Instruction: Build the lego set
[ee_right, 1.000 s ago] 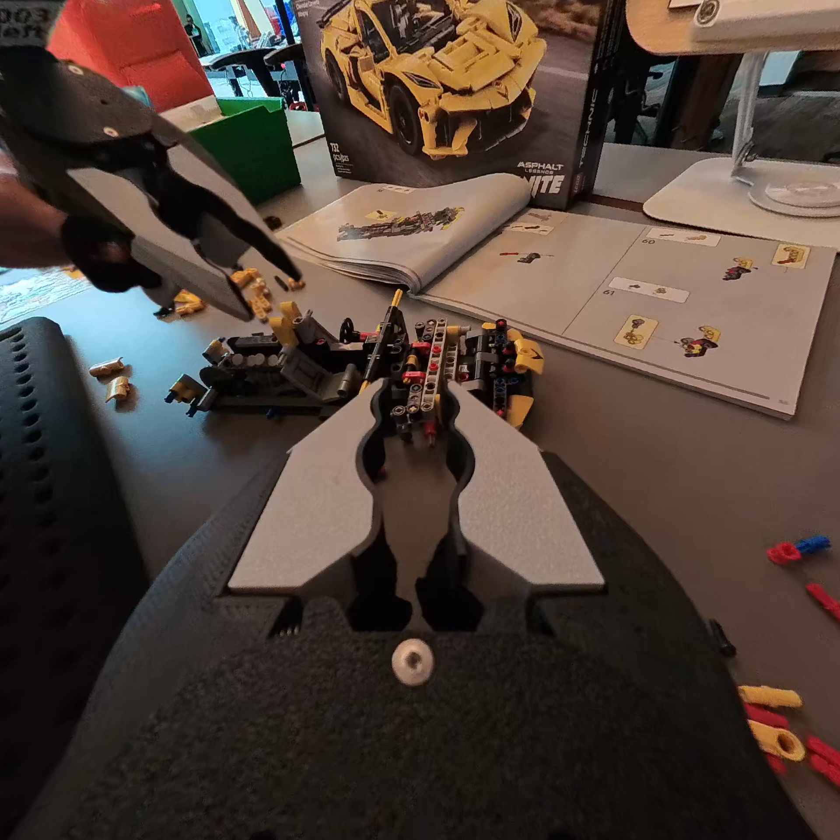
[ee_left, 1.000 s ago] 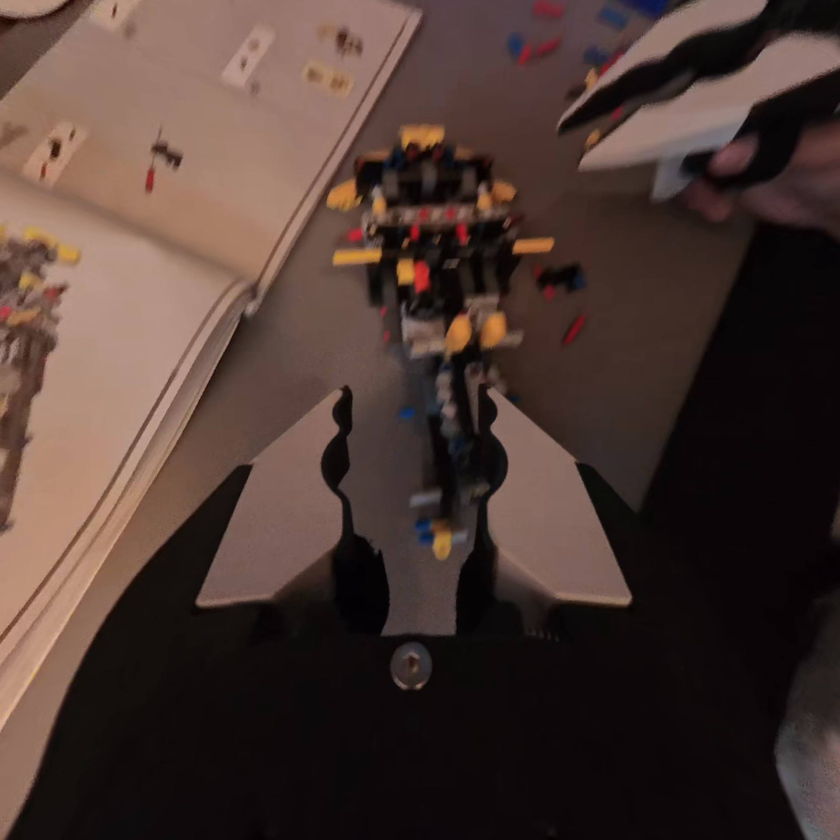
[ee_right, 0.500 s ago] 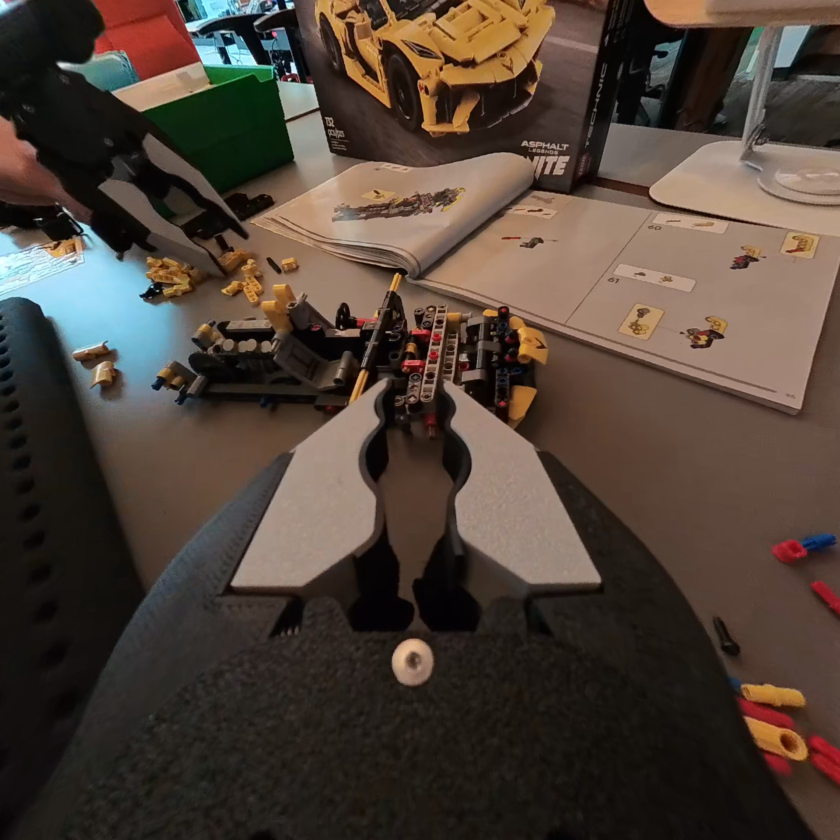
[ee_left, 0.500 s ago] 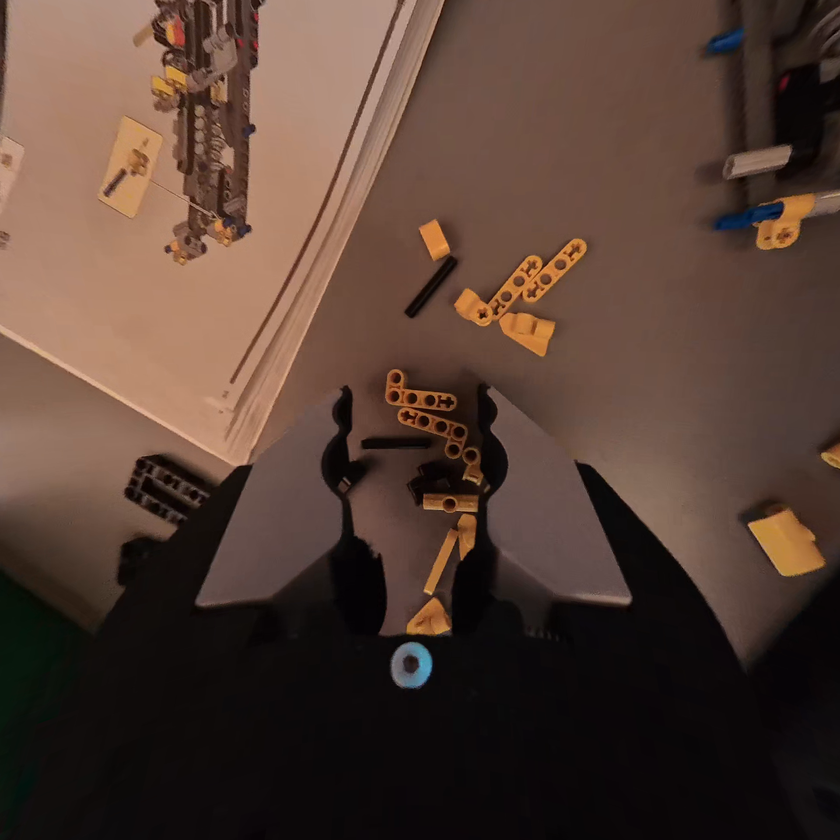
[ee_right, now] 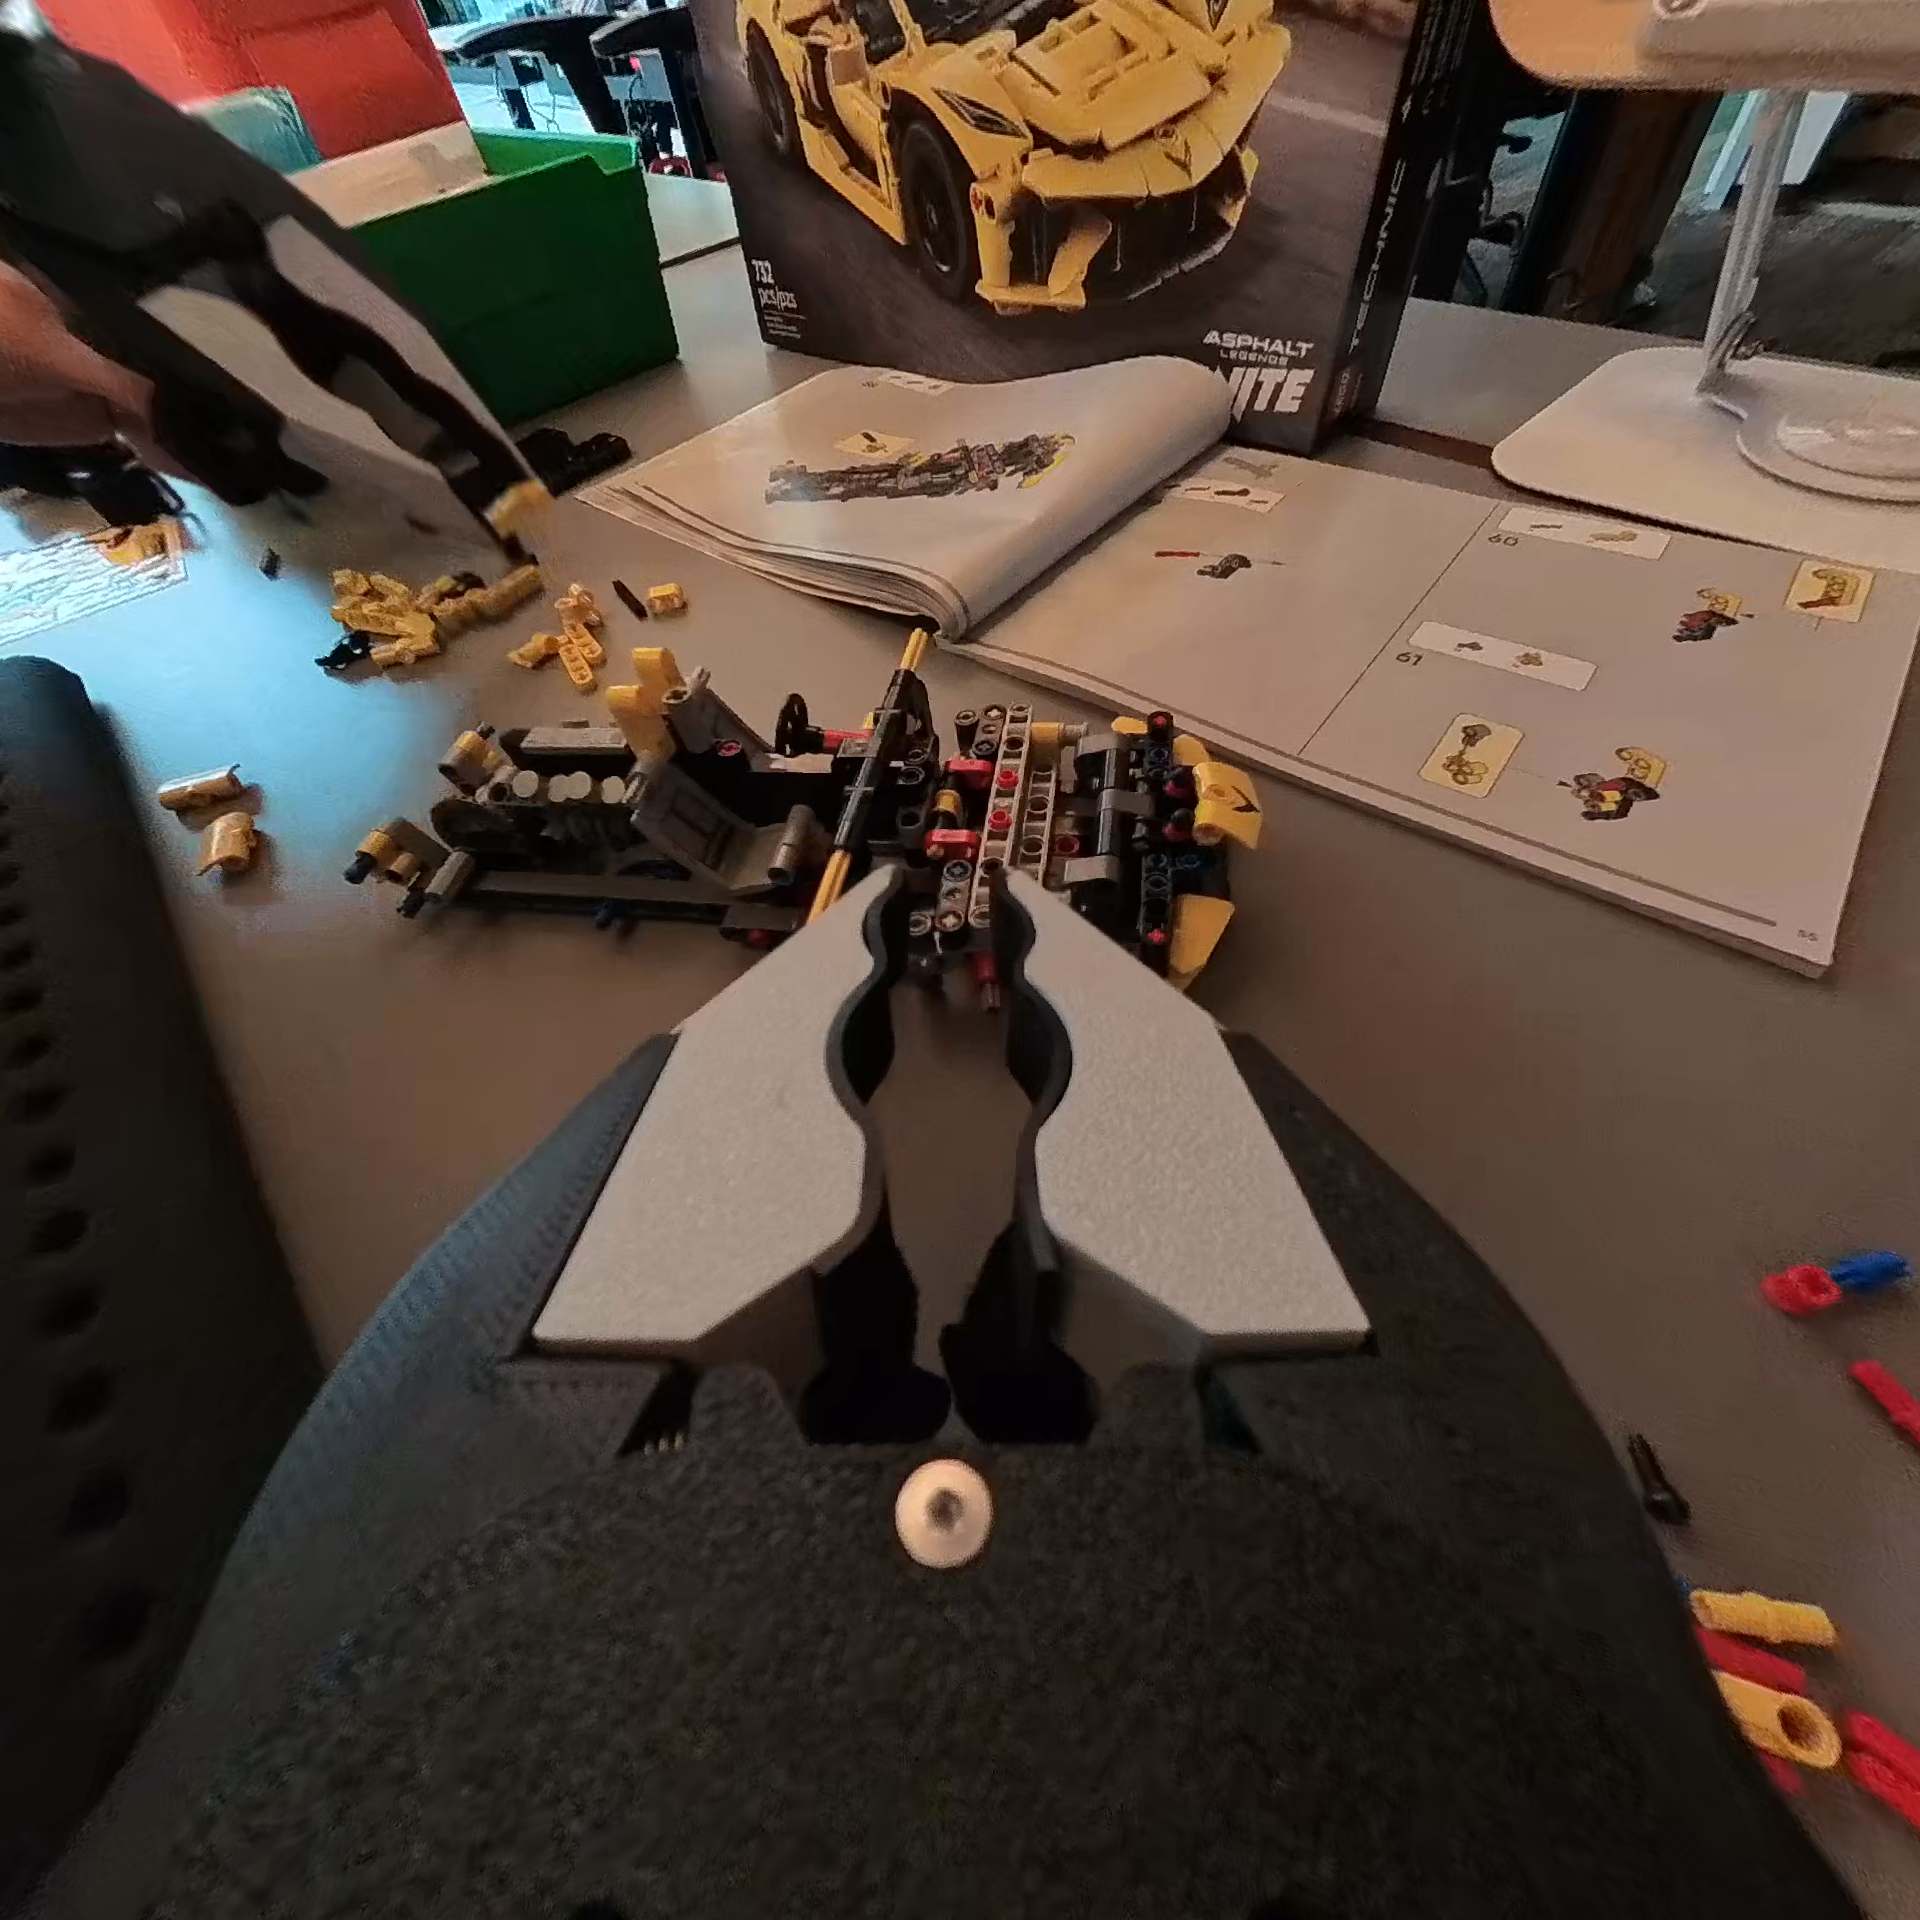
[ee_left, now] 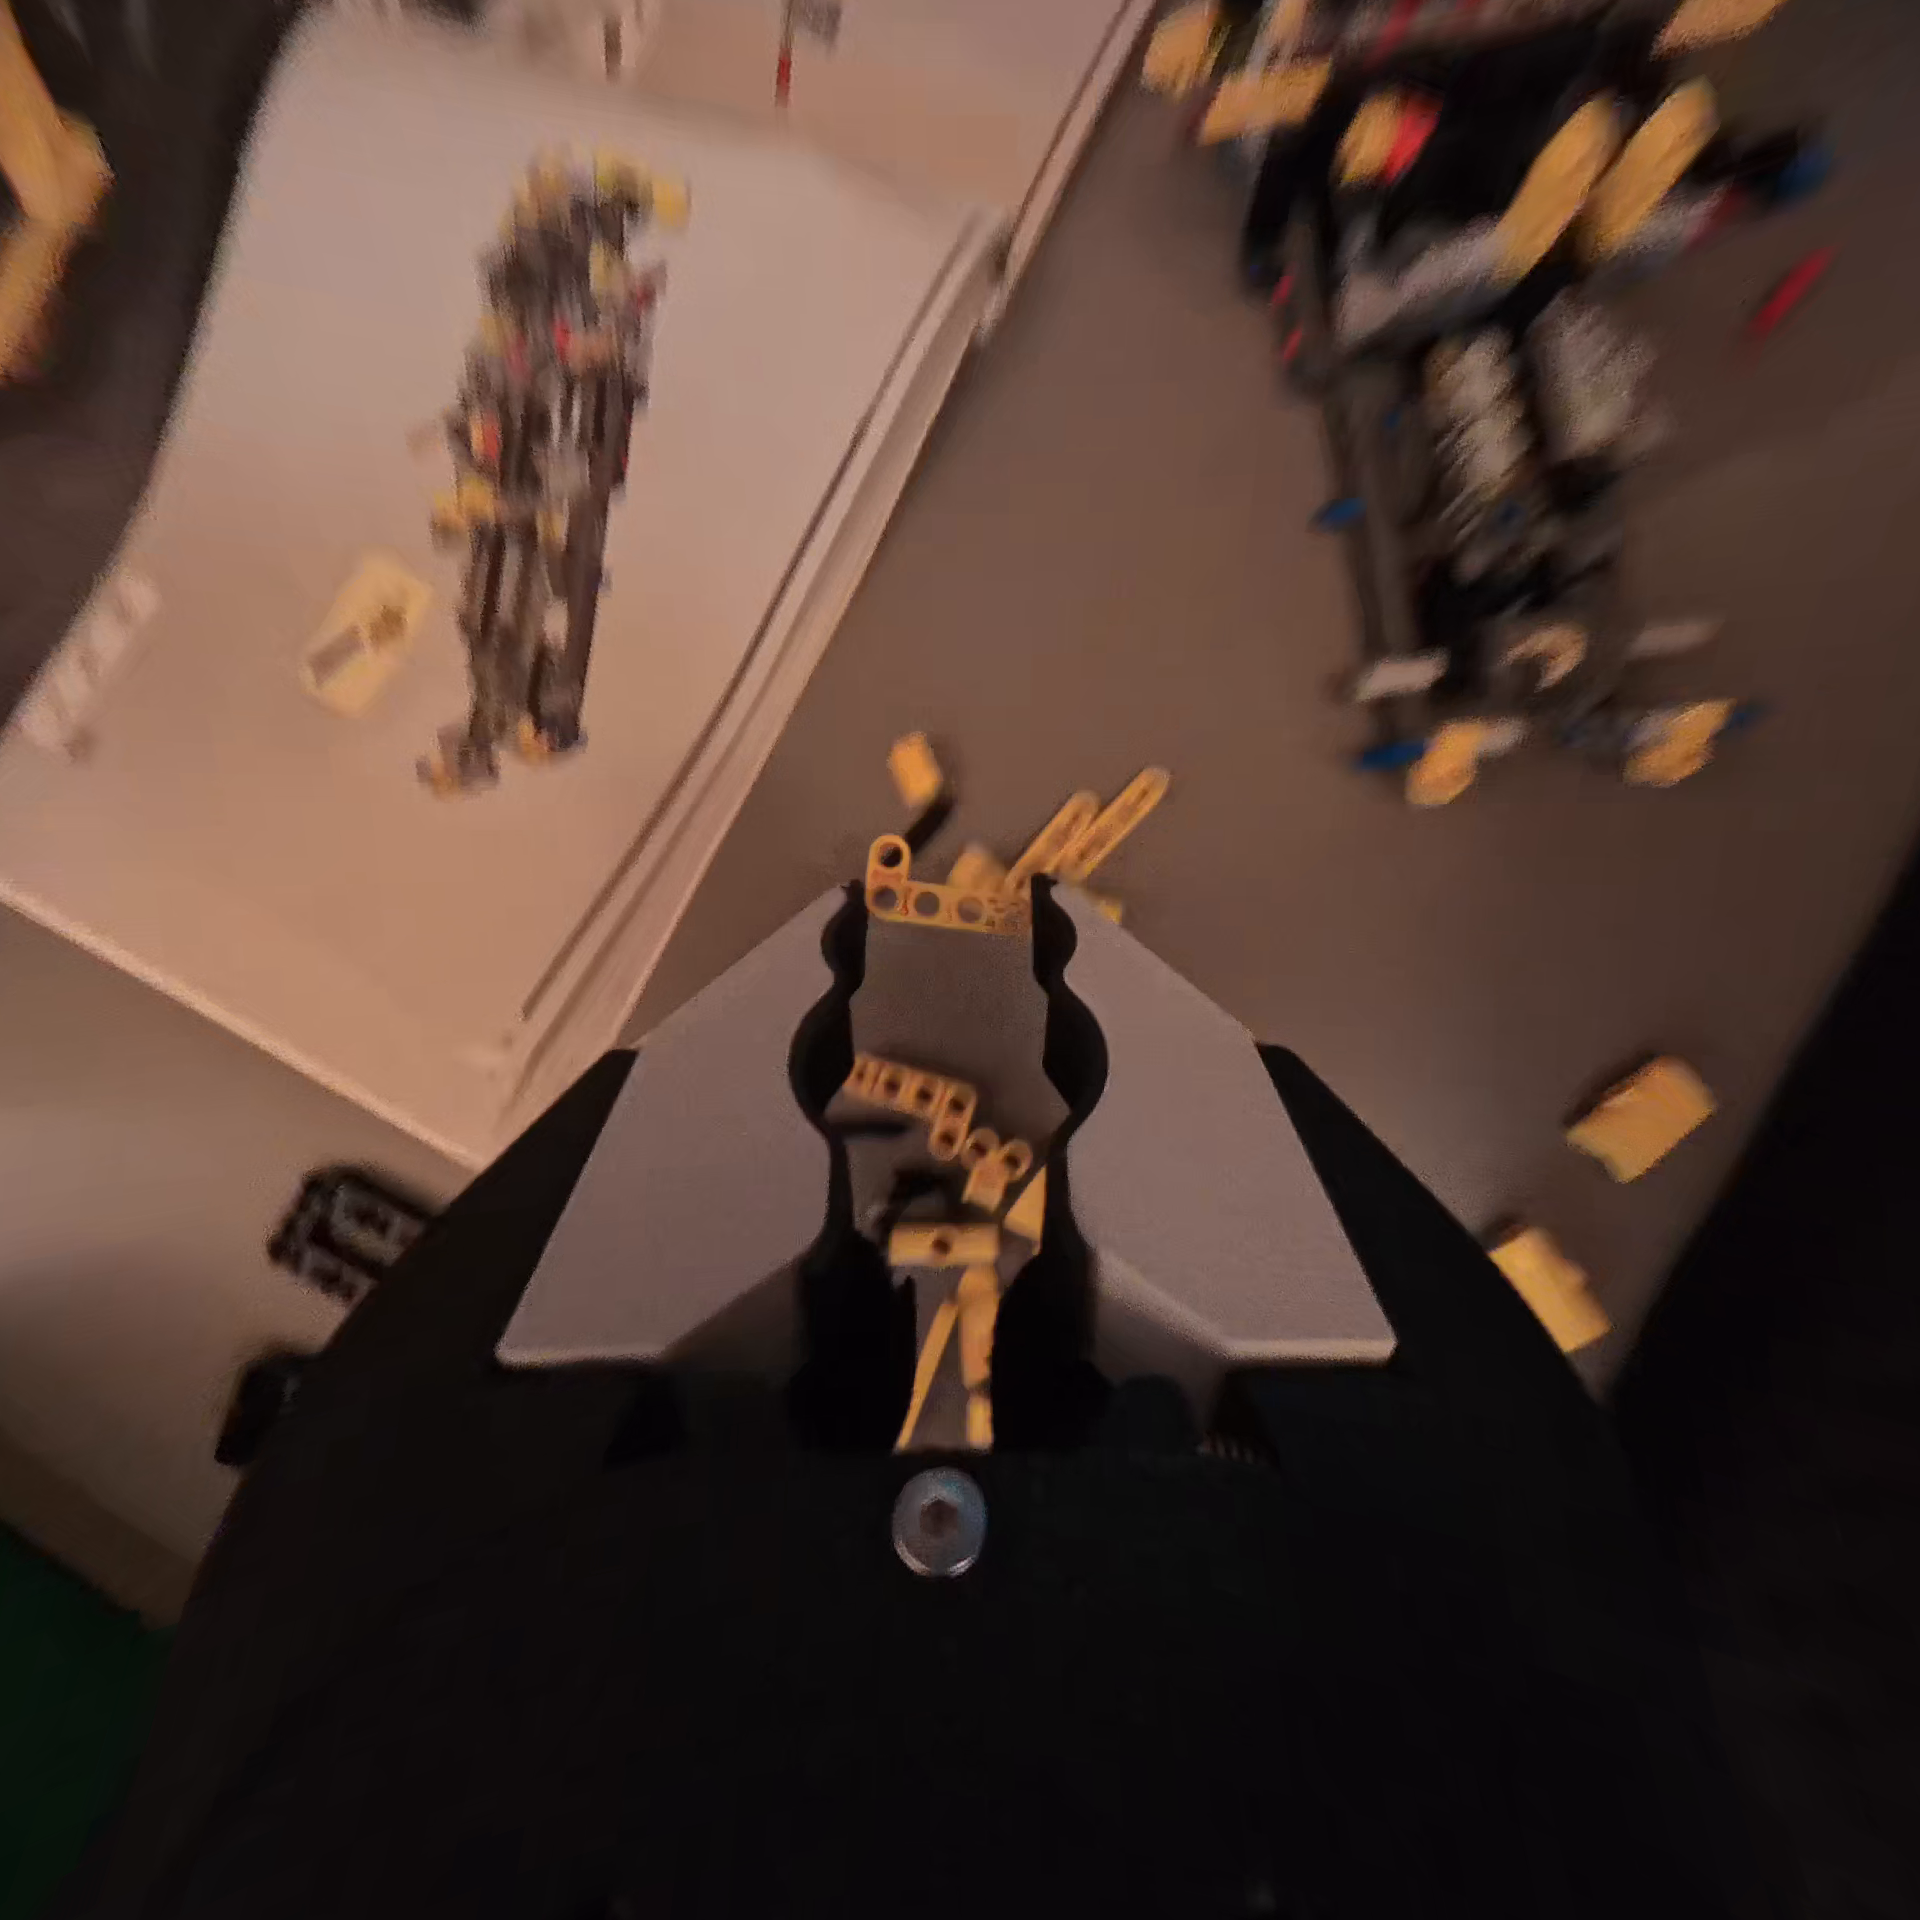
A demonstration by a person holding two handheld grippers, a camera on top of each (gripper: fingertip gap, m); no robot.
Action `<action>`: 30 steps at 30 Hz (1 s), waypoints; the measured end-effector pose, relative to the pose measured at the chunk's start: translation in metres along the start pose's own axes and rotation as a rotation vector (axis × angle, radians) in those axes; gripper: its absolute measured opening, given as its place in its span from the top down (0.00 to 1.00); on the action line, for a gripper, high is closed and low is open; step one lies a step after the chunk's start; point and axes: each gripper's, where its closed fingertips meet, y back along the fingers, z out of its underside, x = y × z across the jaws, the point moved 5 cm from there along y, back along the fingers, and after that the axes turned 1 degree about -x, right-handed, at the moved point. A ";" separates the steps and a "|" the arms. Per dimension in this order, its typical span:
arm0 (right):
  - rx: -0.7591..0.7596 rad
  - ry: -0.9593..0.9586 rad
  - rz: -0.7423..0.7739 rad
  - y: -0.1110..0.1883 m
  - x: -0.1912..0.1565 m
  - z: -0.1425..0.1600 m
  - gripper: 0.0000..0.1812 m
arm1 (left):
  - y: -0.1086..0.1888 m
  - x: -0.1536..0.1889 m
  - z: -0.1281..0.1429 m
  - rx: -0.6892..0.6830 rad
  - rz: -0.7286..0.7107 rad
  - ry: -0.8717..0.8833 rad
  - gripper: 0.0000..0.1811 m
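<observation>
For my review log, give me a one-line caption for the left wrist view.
Left gripper lifts a yellow L-shaped beam above loose yellow pieces, beside the open instruction booklet.

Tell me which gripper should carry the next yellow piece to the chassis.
Left. The left gripper pinches a yellow L-shaped beam above the loose pile; the right gripper sits at the chassis, tips straddling its near edge, probably better for steadying.

An office: desks and chairs [ee_right: 582, 62] behind, a lamp base [ee_right: 1704, 436] on the table [ee_right: 1455, 1091].
</observation>
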 end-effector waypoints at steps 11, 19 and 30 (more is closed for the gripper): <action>0.290 -0.131 0.104 0.045 0.024 -0.024 0.92 | -0.056 0.200 -0.118 0.153 0.455 -0.125 0.82; 0.489 -0.326 0.156 0.097 0.046 -0.020 0.92 | -0.124 0.238 -0.137 0.052 0.319 -0.255 0.81; 0.445 -0.342 0.071 0.086 0.042 -0.018 0.92 | -0.118 0.232 -0.146 0.107 0.281 -0.236 0.67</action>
